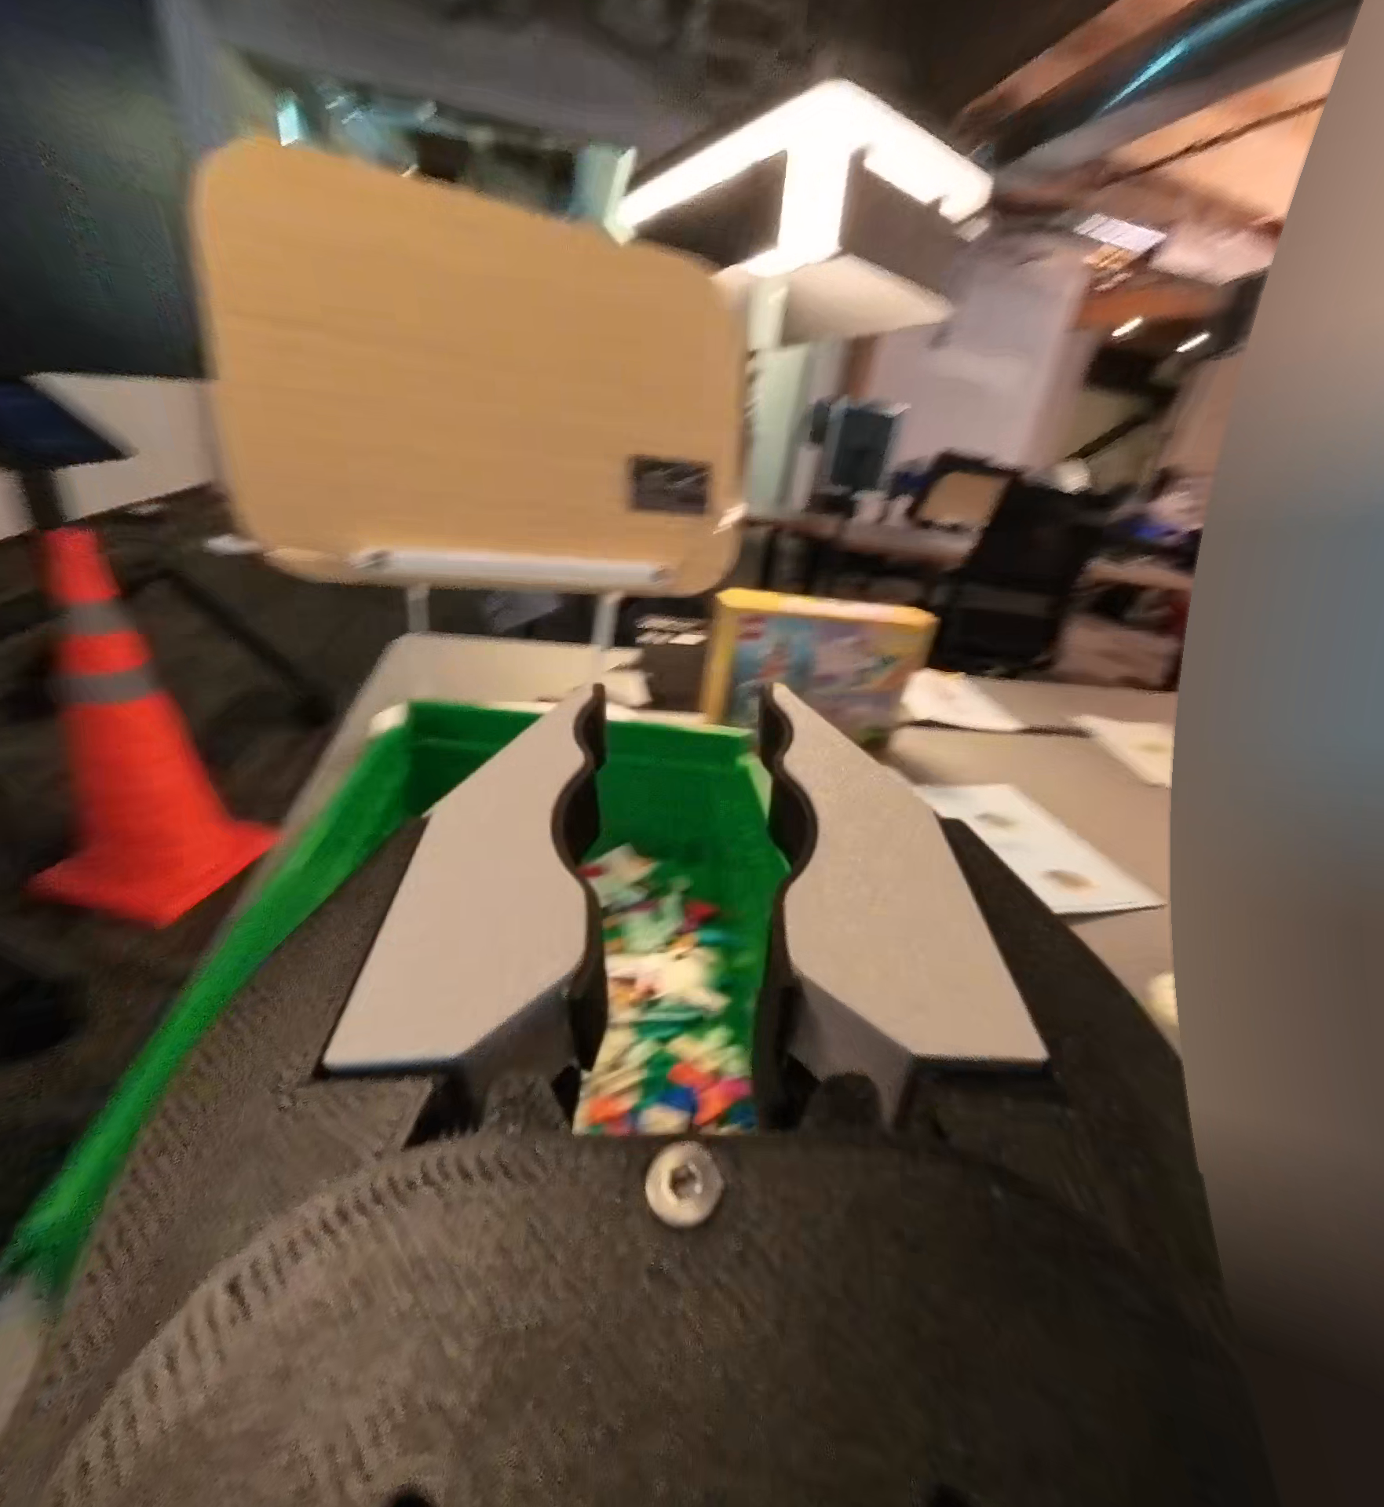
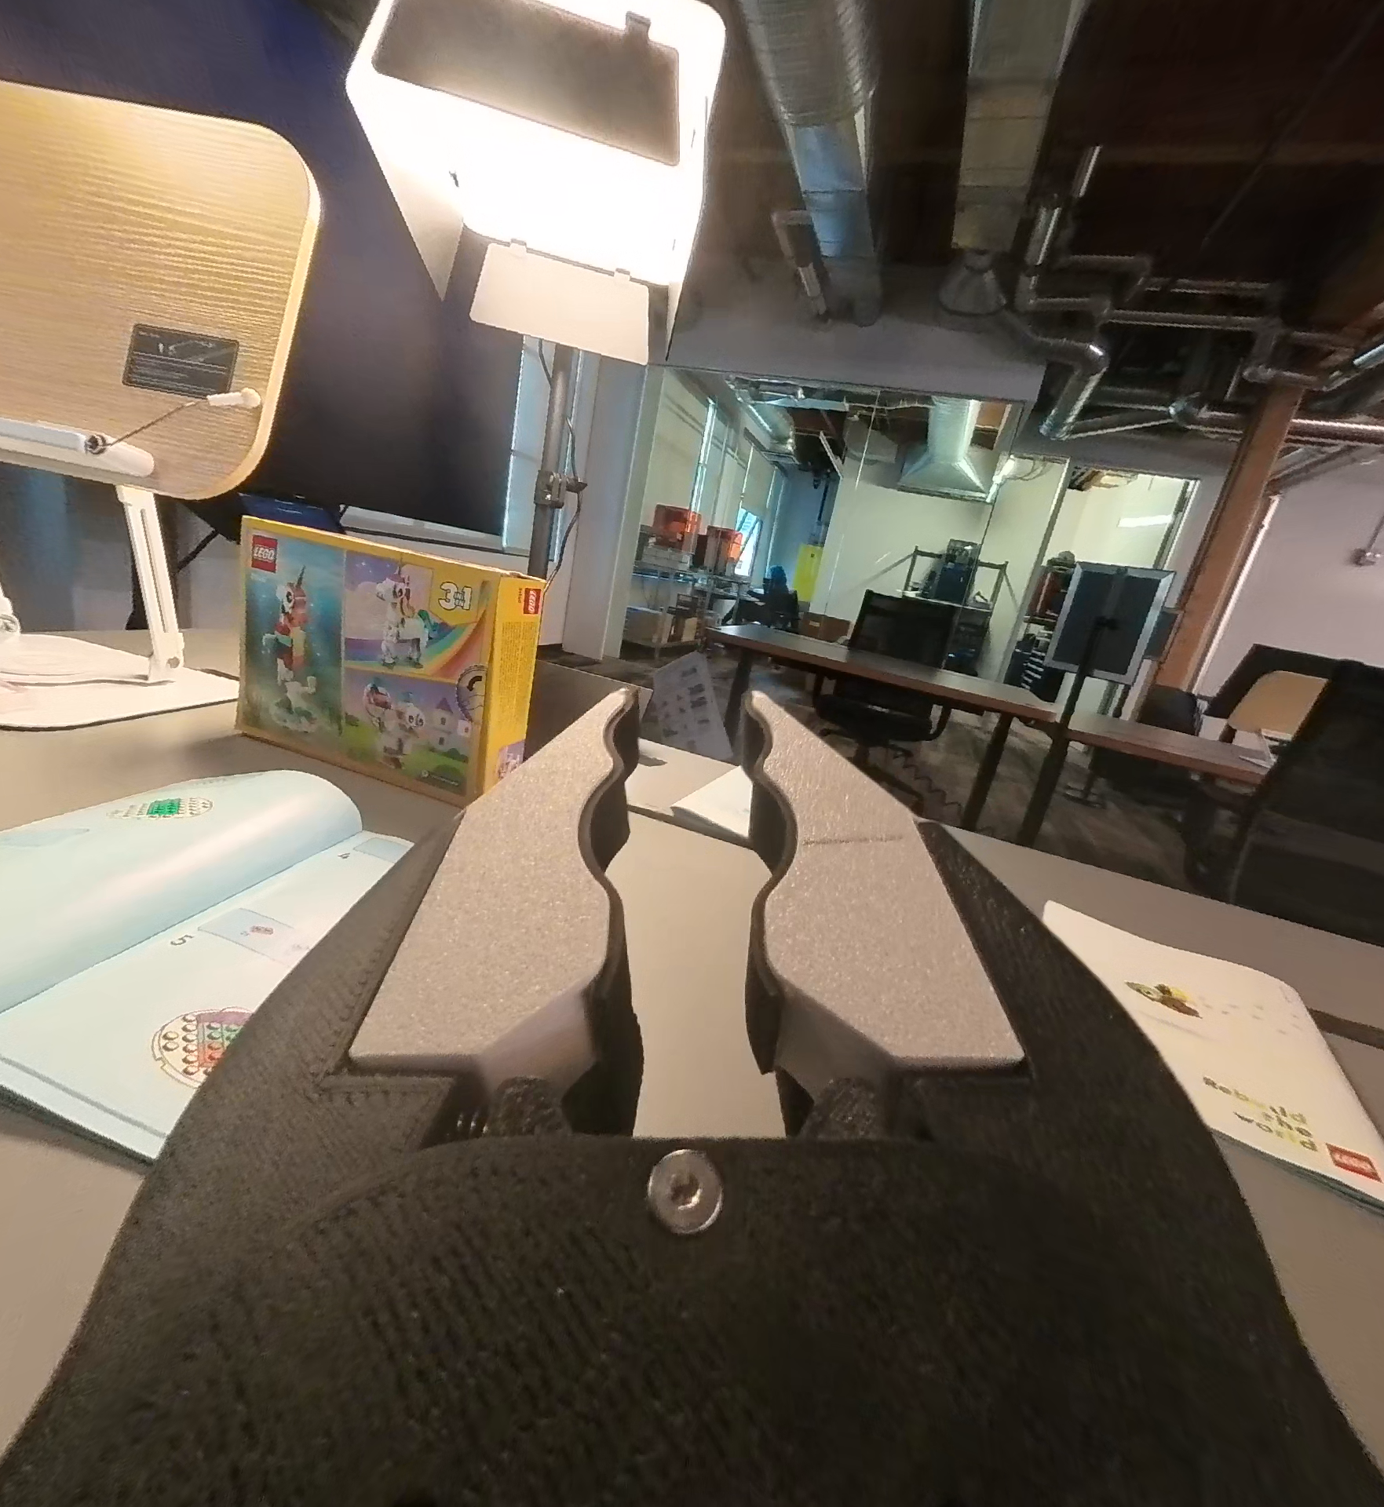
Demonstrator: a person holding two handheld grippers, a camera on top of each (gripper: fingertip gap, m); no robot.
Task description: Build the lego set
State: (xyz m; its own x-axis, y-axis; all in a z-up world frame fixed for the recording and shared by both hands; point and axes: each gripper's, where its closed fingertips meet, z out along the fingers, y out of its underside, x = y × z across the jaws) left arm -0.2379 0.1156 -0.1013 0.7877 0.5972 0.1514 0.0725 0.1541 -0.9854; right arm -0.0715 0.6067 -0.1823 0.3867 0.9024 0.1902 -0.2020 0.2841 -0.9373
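In the left wrist view my left gripper (image 1: 682, 713) is open and empty, hovering over a green tray (image 1: 183, 1003) that holds several loose coloured bricks (image 1: 672, 1003), seen between its fingers. The view is blurred. The yellow set box (image 1: 823, 665) stands behind the tray. In the right wrist view my right gripper (image 2: 690, 718) is open and empty above the grey table (image 2: 36, 1239). The open instruction booklet (image 2: 125, 905) lies to its left, and the set box (image 2: 386, 660) stands upright ahead left.
A wooden-backed stand on white legs (image 2: 101, 269) stands at the table's far left. A closed leaflet (image 2: 1275, 1076) lies right of the right gripper. An orange cone (image 1: 130, 758) stands on the floor left of the table. Loose paper sheets (image 1: 1039, 848) lie right of the tray. My right fingertips sit around 55 cm from my left ones.
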